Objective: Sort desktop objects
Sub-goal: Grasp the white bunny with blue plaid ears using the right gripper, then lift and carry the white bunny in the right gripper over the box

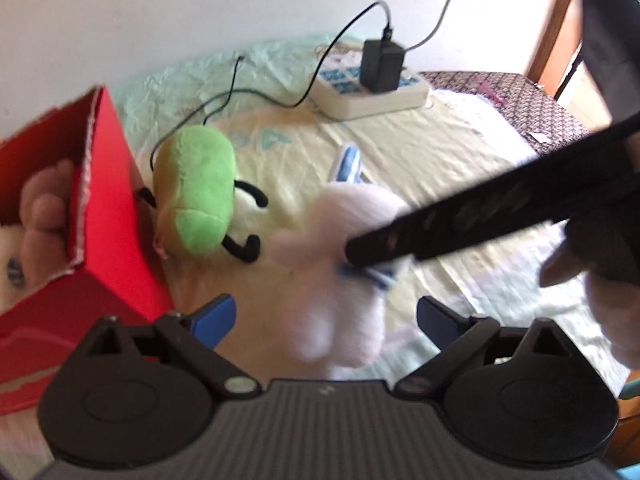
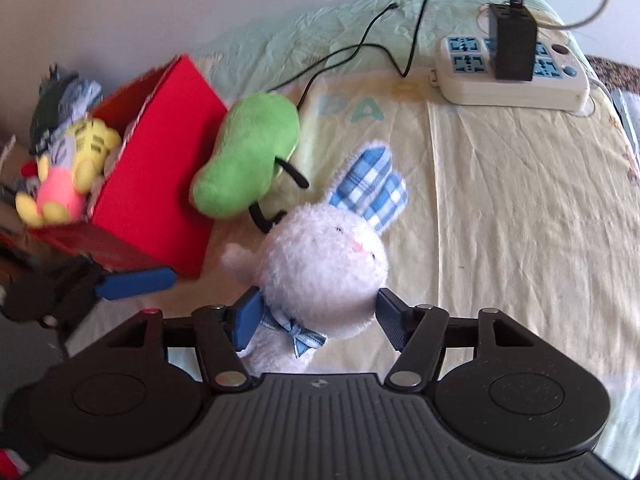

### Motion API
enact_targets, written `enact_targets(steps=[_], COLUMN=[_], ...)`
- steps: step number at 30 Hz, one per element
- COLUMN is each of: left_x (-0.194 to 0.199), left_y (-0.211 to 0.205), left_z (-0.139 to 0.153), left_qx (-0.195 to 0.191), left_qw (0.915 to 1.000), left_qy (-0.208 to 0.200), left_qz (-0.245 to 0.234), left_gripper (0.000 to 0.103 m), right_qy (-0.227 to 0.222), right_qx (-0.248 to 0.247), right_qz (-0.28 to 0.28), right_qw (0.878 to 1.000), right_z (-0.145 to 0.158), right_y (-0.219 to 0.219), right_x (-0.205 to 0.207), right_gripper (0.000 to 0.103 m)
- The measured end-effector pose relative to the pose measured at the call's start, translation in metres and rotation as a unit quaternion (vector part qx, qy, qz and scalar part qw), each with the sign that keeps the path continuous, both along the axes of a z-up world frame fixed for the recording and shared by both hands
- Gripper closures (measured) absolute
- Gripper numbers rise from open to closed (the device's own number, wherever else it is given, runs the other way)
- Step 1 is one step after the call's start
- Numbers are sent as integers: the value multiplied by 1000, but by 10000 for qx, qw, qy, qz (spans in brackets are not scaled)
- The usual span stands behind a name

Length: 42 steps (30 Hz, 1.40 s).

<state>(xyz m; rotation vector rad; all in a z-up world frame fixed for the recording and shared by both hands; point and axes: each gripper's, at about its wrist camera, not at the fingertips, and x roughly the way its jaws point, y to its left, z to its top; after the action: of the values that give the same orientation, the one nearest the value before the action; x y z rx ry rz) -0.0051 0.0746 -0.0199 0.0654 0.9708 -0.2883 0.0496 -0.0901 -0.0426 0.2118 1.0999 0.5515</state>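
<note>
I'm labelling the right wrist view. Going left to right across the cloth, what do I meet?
Yellow toy in the red box → green plush → white bunny → power strip.

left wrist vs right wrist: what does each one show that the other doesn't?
Only left wrist: inside of the red box with a pinkish plush, the right gripper's arm crossing over, a wooden frame. Only right wrist: yellow tiger plush behind the box, white bunny's face and bow between the right gripper fingers. Both: white bunny, green plush, power strip, yellow sheet.
</note>
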Motion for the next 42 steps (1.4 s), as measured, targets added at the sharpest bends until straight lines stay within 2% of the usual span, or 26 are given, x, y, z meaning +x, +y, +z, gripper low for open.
enact_targets(steps=[2,3,7,12,14,18,24,29,32,37,42], left_x=[10,14,26,33,37,46,44,31,19,2,-5], left_y=[2,4,7,2,-2,-4,-11,-27,-39,-47,-19], left_z=[-7,-9,-16,-23,-26,-34,-36,-32,-23,7,48], left_qx=[-79,-134,-176,-166,-173,-223,-211,-385,-507,-455,-681], left_qw=[9998,9996,9992,9995,9995,9991,9992,9979,9968,9965,9940], left_qy=[184,229,238,216,220,341,344,426,352,-180,-734], left_qz=[77,133,263,186,133,79,24,-293,-507,-673,-432], left_gripper=[18,19,17,12,13,26,28,37,39,39,39], right_qy=[220,304,394,778,809,888,1078,878,680,254,-349], right_qx=[552,734,780,1384,1317,1151,1349,1022,872,998,1247], right_qz=[-293,-429,-881,-839,-901,-903,-911,-768,-821,-854,-665], right_qw=[9978,9959,9923,9837,9839,9852,9808,9879,9905,9910,9893], right_z=[-2,-5,-16,-29,-32,-39,-45,-33,-23,5,43], right_y=[-11,-16,-24,-21,-13,-2,-11,-24,-35,-43,-27], right_x=[4,5,11,16,21,26,31,23,13,-1,-11], right_gripper=[32,32,31,31,31,32,43,46,46,47,47])
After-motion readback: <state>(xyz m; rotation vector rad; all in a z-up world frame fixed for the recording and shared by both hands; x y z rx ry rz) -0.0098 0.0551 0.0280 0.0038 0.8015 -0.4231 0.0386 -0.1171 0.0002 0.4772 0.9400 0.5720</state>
